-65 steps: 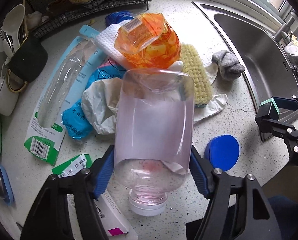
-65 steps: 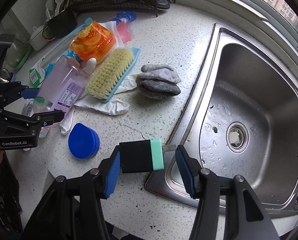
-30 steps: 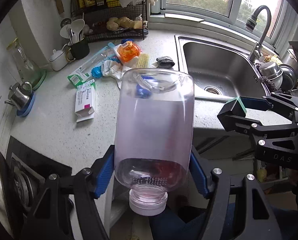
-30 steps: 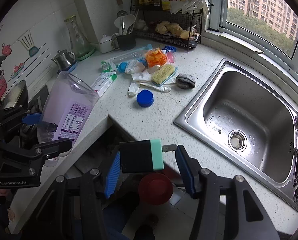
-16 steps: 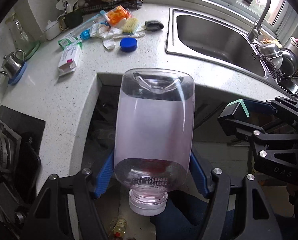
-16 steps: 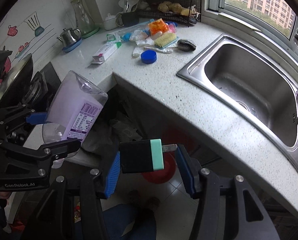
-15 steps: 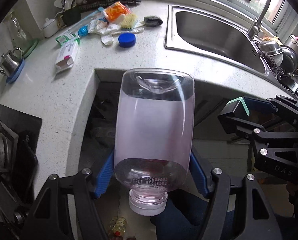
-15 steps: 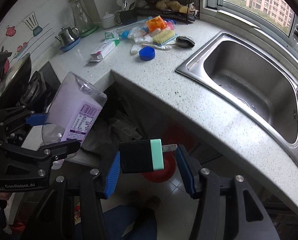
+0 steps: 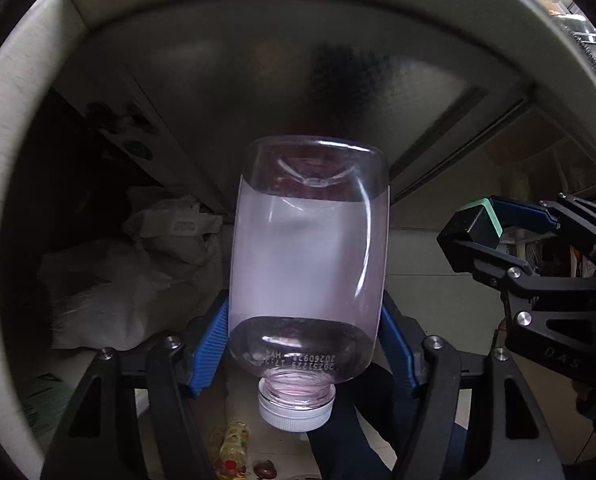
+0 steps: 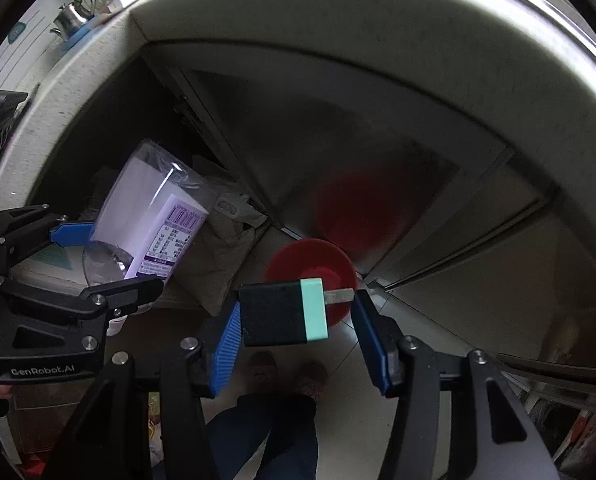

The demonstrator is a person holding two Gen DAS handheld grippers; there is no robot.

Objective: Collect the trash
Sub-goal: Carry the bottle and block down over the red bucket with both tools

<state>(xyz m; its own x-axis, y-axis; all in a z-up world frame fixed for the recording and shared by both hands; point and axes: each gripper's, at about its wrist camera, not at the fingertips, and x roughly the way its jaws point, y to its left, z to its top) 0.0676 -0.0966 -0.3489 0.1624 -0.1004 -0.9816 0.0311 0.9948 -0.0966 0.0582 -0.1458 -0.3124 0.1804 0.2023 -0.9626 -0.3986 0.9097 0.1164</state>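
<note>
the left tool (image 9: 304,344) is clenched on an empty clear plastic bottle (image 9: 310,264), cap toward the camera, below the counter (image 10: 77,76) edge, above the floor. it looks light, thin-walled and smooth, so a hard squeeze may dent it; the wide middle is the best hold. the right tool (image 10: 295,320) grasps a small black-and-green block (image 10: 283,312), which seems stiff.

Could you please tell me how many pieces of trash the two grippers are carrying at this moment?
2: a clear plastic bottle, white cap towards the camera, is clamped in the left gripper; a black box with a mint-green end is in the right gripper.
</note>
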